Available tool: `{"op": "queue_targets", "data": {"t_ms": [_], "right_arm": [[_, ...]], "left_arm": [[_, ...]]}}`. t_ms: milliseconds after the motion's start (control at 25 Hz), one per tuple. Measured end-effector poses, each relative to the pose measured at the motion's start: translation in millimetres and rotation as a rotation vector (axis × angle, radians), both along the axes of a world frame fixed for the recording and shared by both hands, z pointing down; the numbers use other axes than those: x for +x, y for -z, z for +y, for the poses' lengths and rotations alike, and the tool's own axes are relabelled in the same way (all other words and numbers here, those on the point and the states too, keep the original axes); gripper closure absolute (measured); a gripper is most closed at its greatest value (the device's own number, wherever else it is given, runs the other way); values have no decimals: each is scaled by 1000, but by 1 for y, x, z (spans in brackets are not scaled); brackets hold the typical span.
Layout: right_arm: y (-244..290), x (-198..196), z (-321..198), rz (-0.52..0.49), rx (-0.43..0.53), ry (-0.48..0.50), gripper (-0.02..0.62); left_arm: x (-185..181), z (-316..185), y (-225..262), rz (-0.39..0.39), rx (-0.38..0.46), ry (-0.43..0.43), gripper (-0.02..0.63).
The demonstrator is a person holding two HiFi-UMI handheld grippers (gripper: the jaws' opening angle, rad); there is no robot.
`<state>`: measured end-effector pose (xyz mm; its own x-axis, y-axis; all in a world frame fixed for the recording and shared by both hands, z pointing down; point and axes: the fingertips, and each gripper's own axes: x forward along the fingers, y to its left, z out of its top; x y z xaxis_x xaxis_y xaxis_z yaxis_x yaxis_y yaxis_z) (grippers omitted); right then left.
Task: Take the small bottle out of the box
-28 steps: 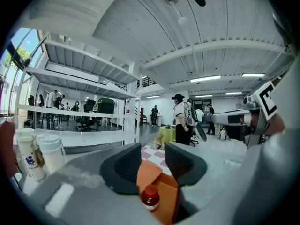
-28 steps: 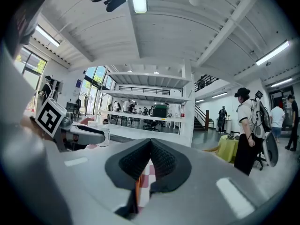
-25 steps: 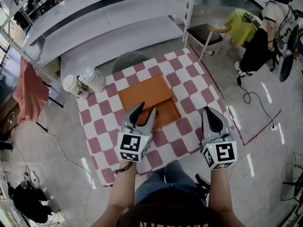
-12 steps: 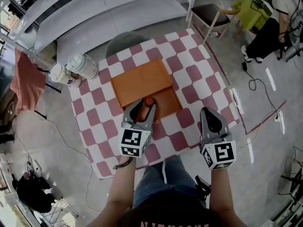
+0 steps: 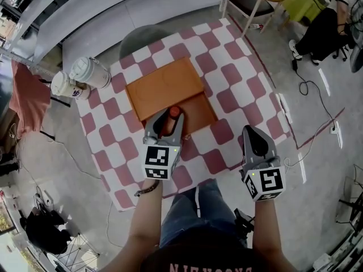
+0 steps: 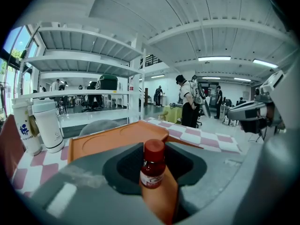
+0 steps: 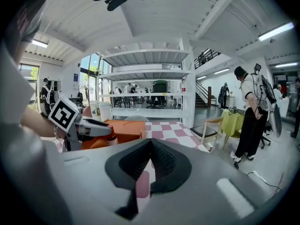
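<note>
Upside-down letters on the person's shirt (image 5: 205, 267), bottom centre of the head view, seem to spell BROOKLYN. Print on the small bottle (image 6: 153, 168) and the white tumbler (image 6: 24, 131) is illegible.

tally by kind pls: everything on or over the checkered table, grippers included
small bottle: 1 (held in the left gripper)
orange box: 1
white tumblers: 2
grippers, left gripper and right gripper: 2
Total: 6
</note>
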<state>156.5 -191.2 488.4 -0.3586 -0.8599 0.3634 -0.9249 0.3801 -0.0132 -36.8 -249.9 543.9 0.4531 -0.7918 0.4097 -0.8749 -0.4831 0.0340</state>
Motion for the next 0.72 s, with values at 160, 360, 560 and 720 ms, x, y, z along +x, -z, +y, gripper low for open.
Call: {"op": "queue_targets", "data": {"t_ms": [160,360,560,720], "right_arm": [[2,-4,1,0,9,7,594],[13,-5,-2,-5,36,10,594],[43,-9,-9,-11,96,18,594],[66,-16,-14,-23,146,30,595]], "left_arm": [[0,0,0,-29,26,-8,468],[-1,1,3,-15,16,-6,469],[0,1,33,29,35,1,469],[3,-4,65,55,76,-12,469]]}}
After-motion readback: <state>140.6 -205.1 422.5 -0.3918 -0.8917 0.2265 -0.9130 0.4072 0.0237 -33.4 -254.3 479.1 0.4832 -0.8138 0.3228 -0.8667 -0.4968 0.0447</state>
